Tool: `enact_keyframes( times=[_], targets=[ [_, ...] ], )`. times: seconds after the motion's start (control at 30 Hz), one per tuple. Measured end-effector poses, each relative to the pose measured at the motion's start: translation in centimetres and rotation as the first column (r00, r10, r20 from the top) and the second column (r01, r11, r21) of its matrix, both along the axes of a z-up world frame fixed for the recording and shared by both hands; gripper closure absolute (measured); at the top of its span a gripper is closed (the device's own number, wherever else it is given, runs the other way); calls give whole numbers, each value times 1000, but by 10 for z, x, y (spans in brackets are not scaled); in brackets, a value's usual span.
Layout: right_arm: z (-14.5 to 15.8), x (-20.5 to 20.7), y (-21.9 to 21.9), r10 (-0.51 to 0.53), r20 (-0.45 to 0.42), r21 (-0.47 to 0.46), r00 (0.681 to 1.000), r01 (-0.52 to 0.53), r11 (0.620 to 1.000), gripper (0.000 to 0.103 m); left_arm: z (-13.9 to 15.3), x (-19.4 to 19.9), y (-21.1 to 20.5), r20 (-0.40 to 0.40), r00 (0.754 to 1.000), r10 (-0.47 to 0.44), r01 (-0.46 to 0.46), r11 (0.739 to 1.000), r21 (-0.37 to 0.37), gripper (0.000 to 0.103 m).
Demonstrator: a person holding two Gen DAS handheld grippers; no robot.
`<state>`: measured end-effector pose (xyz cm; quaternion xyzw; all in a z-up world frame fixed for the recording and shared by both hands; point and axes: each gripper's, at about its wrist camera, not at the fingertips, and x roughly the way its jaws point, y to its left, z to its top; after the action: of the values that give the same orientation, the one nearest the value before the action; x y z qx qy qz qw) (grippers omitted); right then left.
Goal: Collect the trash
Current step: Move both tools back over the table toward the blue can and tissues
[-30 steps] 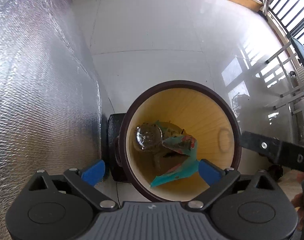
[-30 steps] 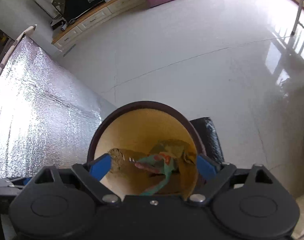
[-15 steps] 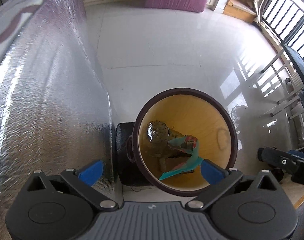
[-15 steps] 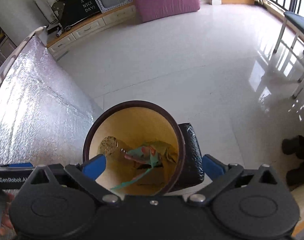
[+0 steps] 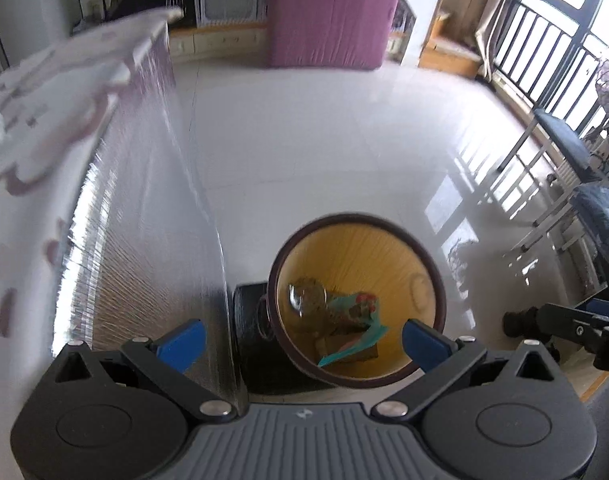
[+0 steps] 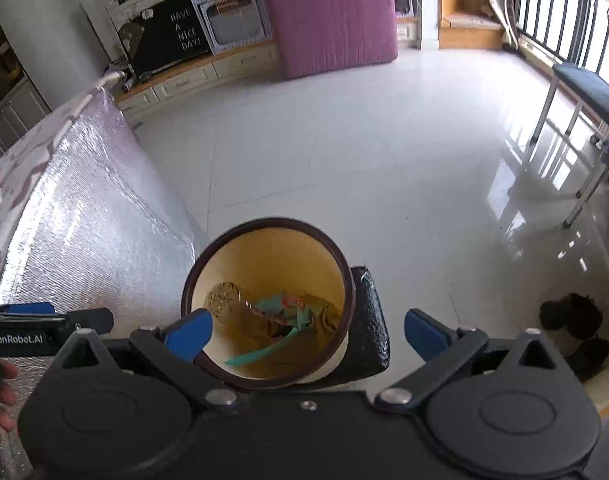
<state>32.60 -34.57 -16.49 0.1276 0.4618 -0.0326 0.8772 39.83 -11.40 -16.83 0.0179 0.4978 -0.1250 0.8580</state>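
Note:
A round trash bin with a dark brown rim and yellow inside stands on the white floor; it also shows in the right wrist view. Inside lie a teal wrapper, a clear plastic piece and brown scraps. My left gripper is open and empty, high above the bin. My right gripper is open and empty, also above the bin. The right gripper's body shows at the right edge of the left view.
A table draped in silver foil cloth stands left of the bin. A black block sits against the bin. A purple mattress, a low cabinet, chairs and dark shoes surround the floor.
Both grippers have risen up and away from the bin, which looks smaller now. More of the room and the table top has come into view. The trash stays in the bin.

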Motion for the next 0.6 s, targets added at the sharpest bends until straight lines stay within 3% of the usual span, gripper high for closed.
enact_keyframes(
  times=[0.27, 0.6],
  targets=[
    [43, -20, 11, -7, 109, -32, 994, 11, 999, 0, 55, -24, 27, 146, 989, 19, -14, 999, -35, 0],
    [89, -17, 55, 45, 267, -51, 963, -33, 998, 0, 109, -47, 85, 299, 947, 118, -108, 993, -48, 0]
  ],
)
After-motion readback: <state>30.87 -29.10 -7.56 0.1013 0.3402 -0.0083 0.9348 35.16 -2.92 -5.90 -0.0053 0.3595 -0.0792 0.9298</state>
